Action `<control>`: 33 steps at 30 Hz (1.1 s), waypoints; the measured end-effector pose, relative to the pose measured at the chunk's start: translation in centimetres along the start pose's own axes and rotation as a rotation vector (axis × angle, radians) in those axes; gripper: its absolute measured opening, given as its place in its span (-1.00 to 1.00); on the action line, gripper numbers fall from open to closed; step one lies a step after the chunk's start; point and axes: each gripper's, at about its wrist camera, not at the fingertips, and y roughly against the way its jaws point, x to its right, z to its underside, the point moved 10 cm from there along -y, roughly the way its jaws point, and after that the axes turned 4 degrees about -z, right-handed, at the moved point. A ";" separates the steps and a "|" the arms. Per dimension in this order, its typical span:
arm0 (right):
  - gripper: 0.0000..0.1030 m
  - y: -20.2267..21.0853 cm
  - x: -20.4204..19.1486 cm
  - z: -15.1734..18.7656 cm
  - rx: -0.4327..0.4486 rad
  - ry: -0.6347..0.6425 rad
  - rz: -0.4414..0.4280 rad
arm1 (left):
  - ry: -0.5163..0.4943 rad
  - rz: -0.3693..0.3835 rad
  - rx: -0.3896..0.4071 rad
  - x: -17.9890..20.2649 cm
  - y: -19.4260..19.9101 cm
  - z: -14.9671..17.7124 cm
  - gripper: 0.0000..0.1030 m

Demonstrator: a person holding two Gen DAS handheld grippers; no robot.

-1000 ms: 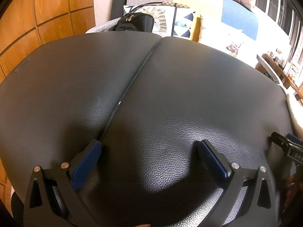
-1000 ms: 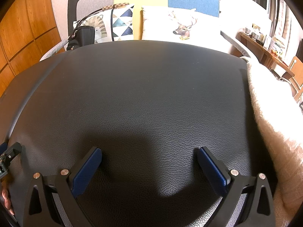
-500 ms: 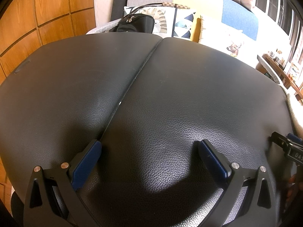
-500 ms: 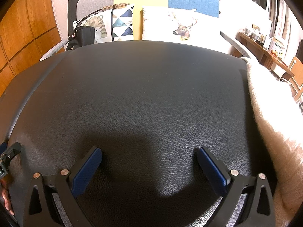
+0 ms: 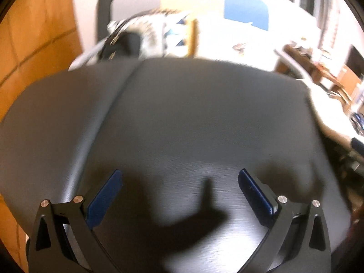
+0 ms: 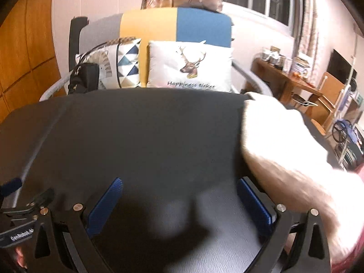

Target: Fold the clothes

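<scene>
A cream fuzzy garment [image 6: 279, 141] lies heaped along the right side of the black leather surface [image 6: 147, 136]; its near edge lies right beside the right finger of my right gripper [image 6: 179, 184]. That gripper is open with nothing between its blue pads [image 6: 103, 204]. In the left wrist view my left gripper [image 5: 179, 177] is also open and empty above the bare black leather surface [image 5: 182, 113], and the cream garment [image 5: 327, 109] shows only as a blurred strip at the right edge. The left gripper [image 6: 20, 209] appears at the lower left of the right wrist view.
Beyond the far edge stand a sofa with a deer-print pillow [image 6: 191, 66], a triangle-patterned pillow [image 6: 127, 63] and a black bag [image 6: 84, 79]. Wooden panels [image 5: 34, 34] line the left. A wooden side table [image 6: 293, 82] with clutter is at the right.
Both grippers have lifted and tilted up, so more of the sofa and room shows. The right gripper has shifted toward the cream garment. The left wrist view is motion-blurred.
</scene>
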 end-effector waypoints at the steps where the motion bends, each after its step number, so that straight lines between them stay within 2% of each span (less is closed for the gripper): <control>1: 1.00 1.0 0.2 -0.1 0.013 -0.007 0.010 | -0.020 0.002 0.026 1.1 1.2 -0.3 1.00; 5: 1.00 4.0 1.0 0.0 0.060 -0.016 0.042 | -0.067 -0.030 0.113 3.6 5.3 -1.2 1.00; 11: 1.00 8.2 1.9 0.1 0.127 -0.024 0.087 | -0.033 -0.009 0.137 3.7 8.5 -2.3 1.00; 17: 1.00 12.0 3.1 0.3 0.184 -0.040 0.127 | -0.072 -0.018 0.202 4.7 10.9 -1.9 1.00; 20: 1.00 12.0 4.1 0.9 0.160 -0.067 0.140 | -0.093 -0.019 0.200 5.4 11.2 -1.7 1.00; 25: 1.00 11.4 6.1 2.1 0.115 -0.115 0.155 | -0.116 -0.012 0.150 6.8 9.9 -0.4 1.00; 33: 1.00 11.1 7.5 2.9 0.099 -0.146 0.164 | -0.140 0.006 0.110 8.2 8.9 1.0 1.00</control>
